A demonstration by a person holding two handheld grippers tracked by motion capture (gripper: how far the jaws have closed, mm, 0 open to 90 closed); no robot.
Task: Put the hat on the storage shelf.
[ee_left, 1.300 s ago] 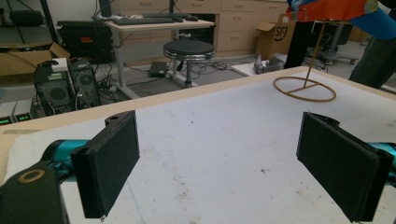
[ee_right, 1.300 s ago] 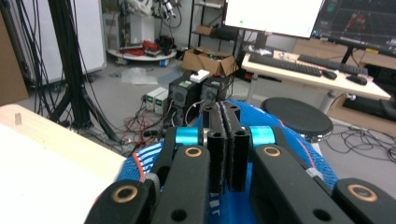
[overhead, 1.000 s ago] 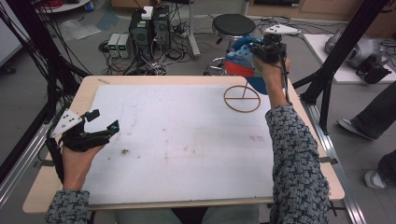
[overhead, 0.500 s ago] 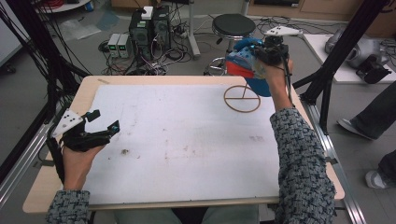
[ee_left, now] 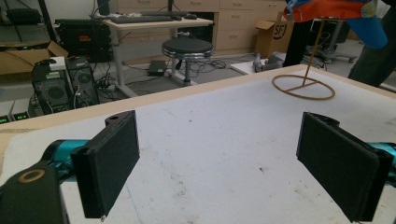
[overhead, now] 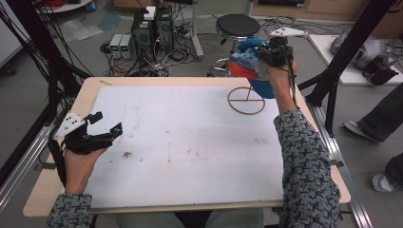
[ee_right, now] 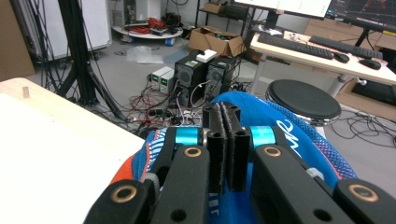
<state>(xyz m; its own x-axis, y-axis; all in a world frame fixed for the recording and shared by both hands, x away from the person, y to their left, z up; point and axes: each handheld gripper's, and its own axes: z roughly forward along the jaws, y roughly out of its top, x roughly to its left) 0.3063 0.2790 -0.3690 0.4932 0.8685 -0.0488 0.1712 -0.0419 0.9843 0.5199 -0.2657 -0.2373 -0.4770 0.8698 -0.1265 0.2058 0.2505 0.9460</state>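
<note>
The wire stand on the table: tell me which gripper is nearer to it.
Right. The right gripper is just above the wire stand, shut on the blue cap; the left gripper hangs open at the table's opposite side.

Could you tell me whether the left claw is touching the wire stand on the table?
Apart. In the high view the left claw rests near the table's left edge, with bare white surface between it and the wire stand at the far right.

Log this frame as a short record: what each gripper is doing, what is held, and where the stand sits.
right gripper: jaws pressed together, up at the blue and orange cap
cap: on top of the wire stand, above the table's far right corner
grip on cap: cannot tell
left gripper: jaws wide apart, nothing between them, near the left edge
table: white sheet with a few stains
</note>
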